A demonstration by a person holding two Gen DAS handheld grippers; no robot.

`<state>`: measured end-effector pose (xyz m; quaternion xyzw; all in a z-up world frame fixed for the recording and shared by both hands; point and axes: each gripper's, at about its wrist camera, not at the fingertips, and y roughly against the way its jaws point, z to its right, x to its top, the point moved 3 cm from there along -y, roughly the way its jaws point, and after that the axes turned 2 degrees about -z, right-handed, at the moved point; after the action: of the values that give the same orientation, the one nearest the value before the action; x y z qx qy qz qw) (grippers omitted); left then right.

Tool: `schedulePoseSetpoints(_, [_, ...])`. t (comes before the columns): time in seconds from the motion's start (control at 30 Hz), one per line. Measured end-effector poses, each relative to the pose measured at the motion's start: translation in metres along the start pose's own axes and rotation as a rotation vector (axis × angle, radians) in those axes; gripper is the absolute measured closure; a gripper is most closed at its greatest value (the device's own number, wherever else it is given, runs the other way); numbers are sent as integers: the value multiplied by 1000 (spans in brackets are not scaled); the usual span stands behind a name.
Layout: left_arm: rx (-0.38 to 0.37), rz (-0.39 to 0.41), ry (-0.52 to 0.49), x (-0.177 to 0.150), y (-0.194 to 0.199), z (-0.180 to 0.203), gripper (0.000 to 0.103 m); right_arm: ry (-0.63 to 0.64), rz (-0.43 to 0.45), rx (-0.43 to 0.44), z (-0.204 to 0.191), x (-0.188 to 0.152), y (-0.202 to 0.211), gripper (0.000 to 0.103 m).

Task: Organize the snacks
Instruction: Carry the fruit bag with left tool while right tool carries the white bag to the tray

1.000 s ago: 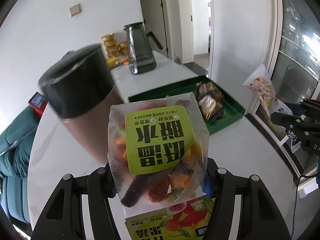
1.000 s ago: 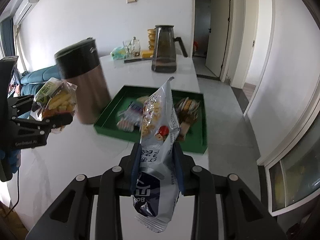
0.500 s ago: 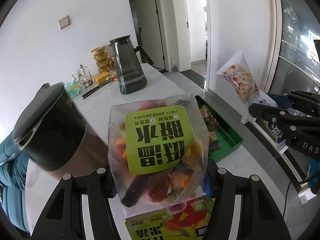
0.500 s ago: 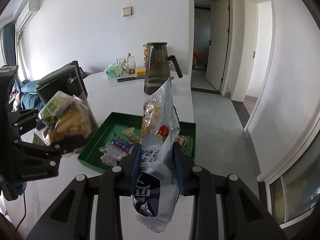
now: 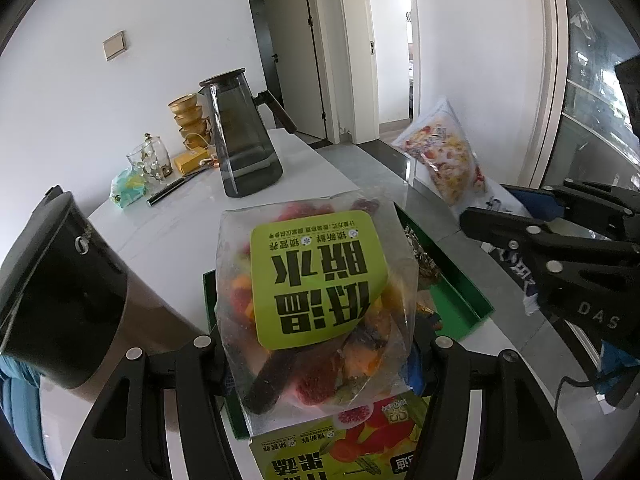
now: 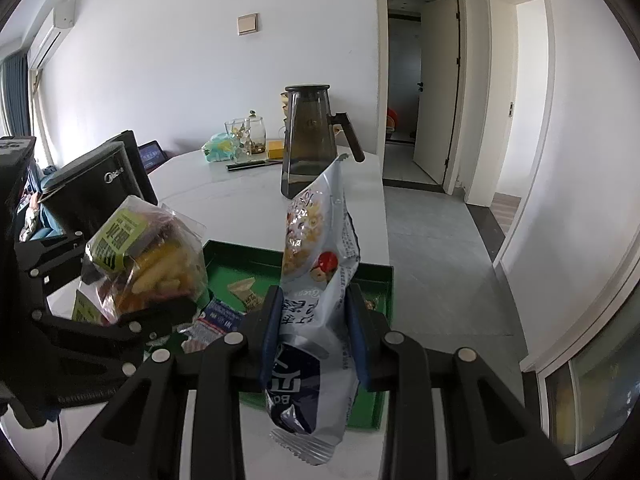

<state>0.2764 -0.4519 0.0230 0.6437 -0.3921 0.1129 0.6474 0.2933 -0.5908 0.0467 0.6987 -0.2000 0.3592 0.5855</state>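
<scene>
Left gripper point(image 5: 320, 356): clamped on the clear fruit-crisp bag point(image 5: 316, 304), jaws pinching its lower sides; bag held upright in the air above the near end of the green tray point(image 5: 464, 300).
Right gripper point(image 6: 314, 336): closed on the pale blue snack pouch point(image 6: 320, 264), pads squeezing it about midway; top corner stands up, bottom seal hangs below the jaws, over the tray's near edge.
Handling, fruit-crisp bag: judged light, air-puffed, brittle contents; film looks slick. Hold low at the sides, light squeeze only.
Handling, pouch: judged light and floppy; creases at the pads. Mid-body grip seems adequate; hard pressure would likely crush the contents.
Tray contents: small wrapped snacks point(image 6: 224, 320) at the left end, a tan wrapped piece point(image 6: 244, 292) behind them, dark foil pieces point(image 5: 424, 264) toward the right; bare green floor in the middle.
Beside tray: black-lidded appliance point(image 6: 92, 196), on the white table point(image 6: 224, 200).
Farther back: smoked-glass pitcher point(image 6: 310, 140), empty as far as visible.
Far end: glass jars point(image 6: 248, 136), contents unclear; a stack of gold bowls point(image 5: 190, 120).
</scene>
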Motion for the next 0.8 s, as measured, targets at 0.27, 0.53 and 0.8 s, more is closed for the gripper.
schedulePoseSetpoints(0.27, [6,-10,43,4,-25,-5,47,-17,4,20,0,9,-33,103])
schedulePoseSetpoints(0.53, [22,-35,73,5,-53,-12,47,-35,-29,27,2,5,-69,103])
schedulePoseSetpoints(0.8, [32,-71,113,5,-81,-17,47,-50,-68,33,3,-1,-103,103])
